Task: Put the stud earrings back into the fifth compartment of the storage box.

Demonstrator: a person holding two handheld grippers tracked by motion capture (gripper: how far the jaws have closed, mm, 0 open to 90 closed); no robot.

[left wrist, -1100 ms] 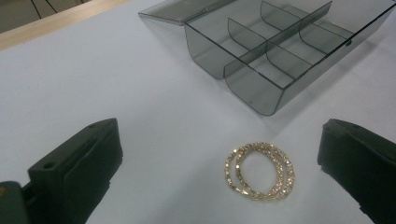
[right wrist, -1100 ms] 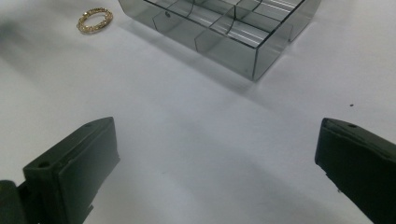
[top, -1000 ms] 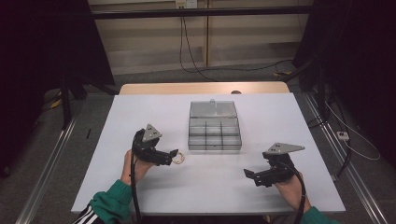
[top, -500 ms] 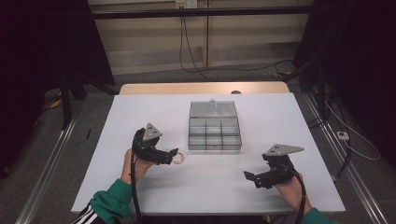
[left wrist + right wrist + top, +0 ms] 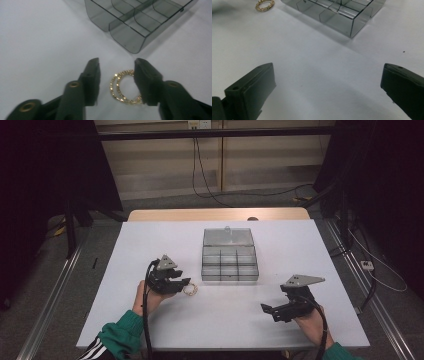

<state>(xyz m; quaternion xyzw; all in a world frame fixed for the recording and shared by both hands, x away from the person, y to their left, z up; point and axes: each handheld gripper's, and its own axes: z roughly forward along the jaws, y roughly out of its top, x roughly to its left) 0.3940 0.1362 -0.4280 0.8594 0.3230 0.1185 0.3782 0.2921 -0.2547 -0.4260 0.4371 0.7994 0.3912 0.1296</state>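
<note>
The left gripper is hovering low with its jaws parted around two gold rings lying flat on the white table, just beside the clear compartment box. The right gripper is idling with jaws wide apart, holding nothing. Risk: the thin, overlapping rings are likely lying too flat to catch, so closing jaws may be sliding one away or pinching only one. Surroundings: a dim room, dark curtains, floor cables trailing behind the table
</note>
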